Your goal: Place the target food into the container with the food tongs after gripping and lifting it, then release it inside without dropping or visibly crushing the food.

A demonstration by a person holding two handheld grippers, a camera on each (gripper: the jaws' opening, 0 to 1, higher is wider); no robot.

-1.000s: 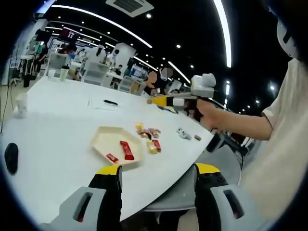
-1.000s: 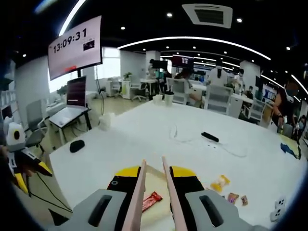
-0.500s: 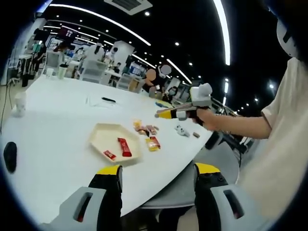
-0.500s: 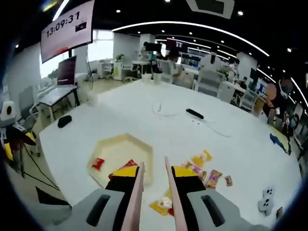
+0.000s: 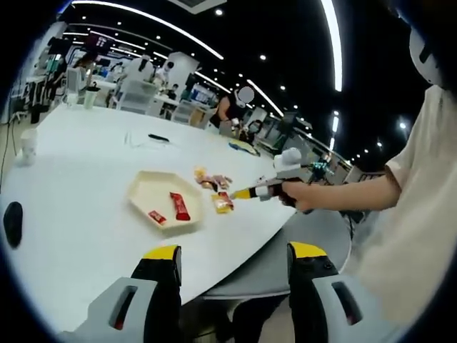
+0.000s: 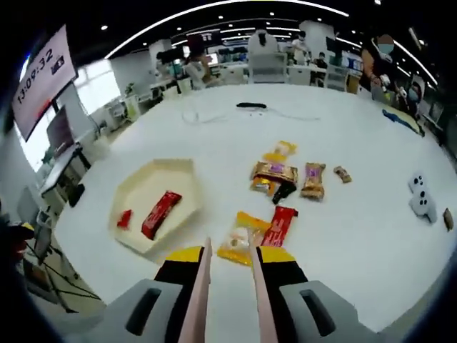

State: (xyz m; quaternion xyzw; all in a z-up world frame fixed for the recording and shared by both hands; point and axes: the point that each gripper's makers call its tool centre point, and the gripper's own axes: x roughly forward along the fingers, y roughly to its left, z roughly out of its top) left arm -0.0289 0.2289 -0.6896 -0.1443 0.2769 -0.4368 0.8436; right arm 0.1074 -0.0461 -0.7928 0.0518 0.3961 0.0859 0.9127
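Approach step: tongs over the loose snacks.
My right gripper (image 6: 225,268) clamps the tongs (image 6: 226,300), aimed at the yellow packet (image 6: 241,248); left gripper (image 5: 232,266) jaws apart. Next I judge: lower, pinch gently.

Large white round table (image 6: 214,136), cream six-sided tray (image 6: 136,214) on it, scattered snack packets (image 6: 285,175) beside the tray, black remote (image 6: 251,106) and white cable (image 6: 207,114) farther off, paper cup (image 5: 28,145) near the edge
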